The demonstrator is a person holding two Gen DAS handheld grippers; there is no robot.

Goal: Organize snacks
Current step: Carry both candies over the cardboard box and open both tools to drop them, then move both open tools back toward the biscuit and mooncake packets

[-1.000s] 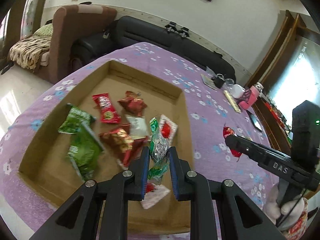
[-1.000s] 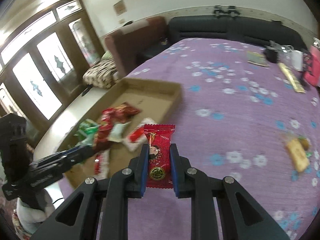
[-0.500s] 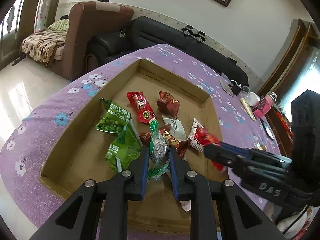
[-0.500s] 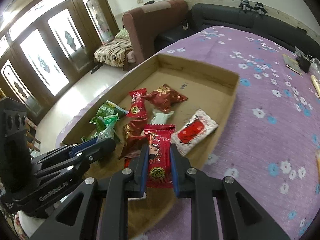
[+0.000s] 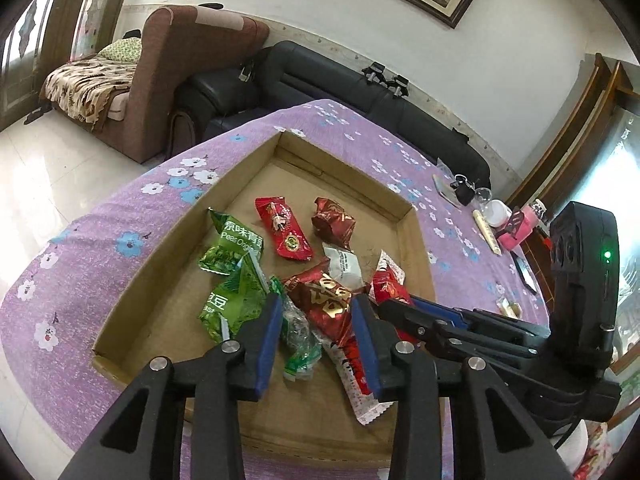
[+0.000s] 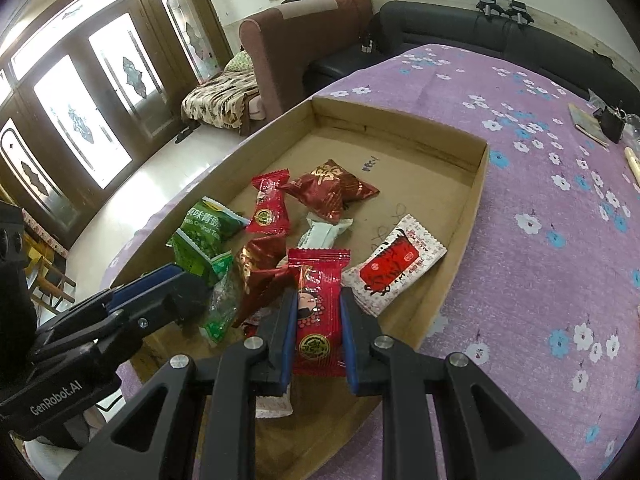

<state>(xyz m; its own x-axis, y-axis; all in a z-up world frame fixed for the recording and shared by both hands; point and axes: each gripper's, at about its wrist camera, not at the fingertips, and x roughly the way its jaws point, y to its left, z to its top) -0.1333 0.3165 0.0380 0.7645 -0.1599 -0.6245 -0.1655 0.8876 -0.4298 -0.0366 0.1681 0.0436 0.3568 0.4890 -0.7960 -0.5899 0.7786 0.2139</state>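
Note:
A shallow cardboard tray [image 5: 132, 300] [image 6: 476, 200] on the purple flowered table holds several red, green and white snack packets. My left gripper [image 5: 316, 340] is open above the tray's near end; a clear green-printed packet [image 5: 298, 332] lies in the tray between its fingers. My right gripper [image 6: 316, 328] is shut on a red candy packet [image 6: 318, 308] with a cartoon face, held over the tray's near right corner. Each gripper shows in the other's view, left gripper [image 6: 160, 296] and right gripper [image 5: 404, 312].
Beyond the tray on the table [image 6: 560, 280] lie a small snack [image 5: 508, 306], a phone [image 5: 524, 272], a pink item [image 5: 520, 228], a white cup and keys. A black sofa [image 5: 320, 80] and brown armchair [image 5: 180, 64] stand behind the table.
My left gripper has opened and let the clear green packet drop into the tray. My right gripper has carried the red candy packet from over the tablecloth to over the tray.

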